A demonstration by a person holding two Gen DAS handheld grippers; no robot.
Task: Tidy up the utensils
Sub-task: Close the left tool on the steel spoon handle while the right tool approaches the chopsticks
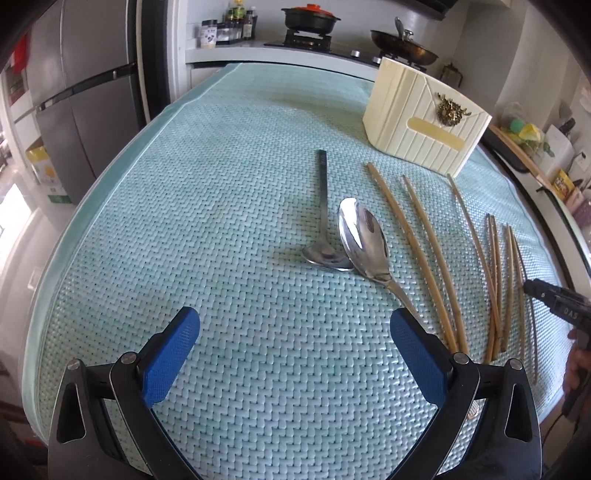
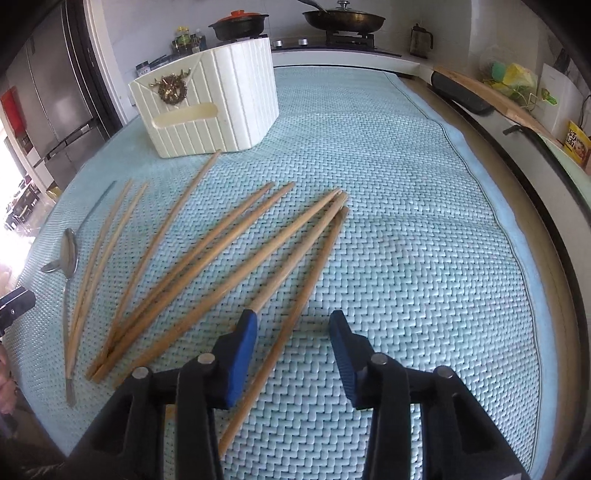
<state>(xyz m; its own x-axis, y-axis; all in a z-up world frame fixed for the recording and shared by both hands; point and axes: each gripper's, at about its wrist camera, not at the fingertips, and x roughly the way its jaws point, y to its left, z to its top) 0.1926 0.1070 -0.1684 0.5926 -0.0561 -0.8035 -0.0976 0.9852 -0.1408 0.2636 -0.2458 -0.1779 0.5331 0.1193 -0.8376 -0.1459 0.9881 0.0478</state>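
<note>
Two steel spoons lie on the mat: a large one (image 1: pixel 364 236) with its bowl facing up and a smaller one (image 1: pixel 324 206) beside it on the left. Several wooden chopsticks (image 1: pixel 424 251) fan out to their right, also in the right wrist view (image 2: pixel 221 266). A cream ribbed holder box (image 1: pixel 424 118) stands behind them (image 2: pixel 210 107). My left gripper (image 1: pixel 295 332) is open and empty, near the large spoon's handle. My right gripper (image 2: pixel 291 325) is open, low over the mat, with one chopstick (image 2: pixel 295 314) lying between its fingers.
A light blue woven mat (image 1: pixel 221 184) covers the table. Behind it is a stove with a black pot (image 1: pixel 308 18) and a pan (image 1: pixel 404 42). A grey fridge (image 1: pixel 81 92) stands at the left. Clutter lines the counter at right (image 2: pixel 517 81).
</note>
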